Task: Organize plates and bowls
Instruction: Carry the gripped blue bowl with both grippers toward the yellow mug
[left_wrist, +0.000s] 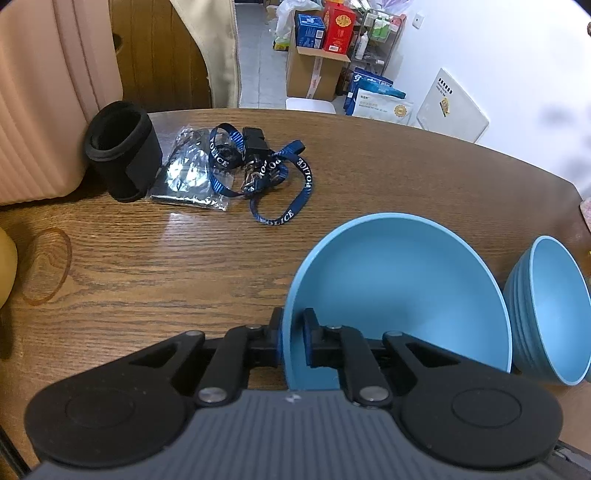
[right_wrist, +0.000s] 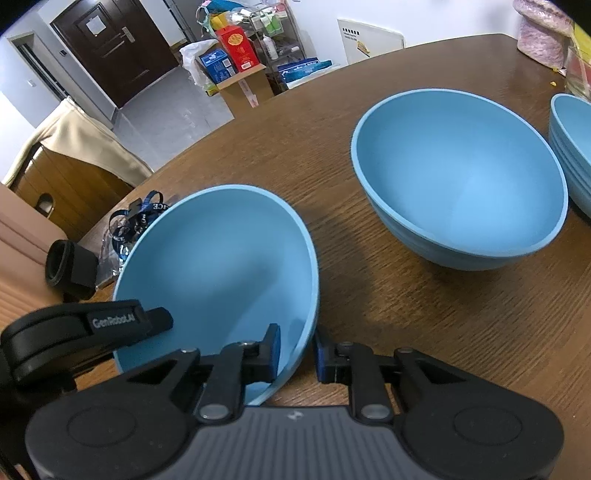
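Tilting toward camera, blue bowl (right_wrist: 218, 266) rim pinched by right gripper (right_wrist: 297, 350).

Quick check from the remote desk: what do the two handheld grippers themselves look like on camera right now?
Both match: left gripper and right gripper have black linkage arms with silver pivot pins, round black discs at each side and a ribbed grey body. The finger pads are blue. In the right wrist view, the left gripper's black side carries white "GenRobot.AI" lettering. No cables or sleeves show.
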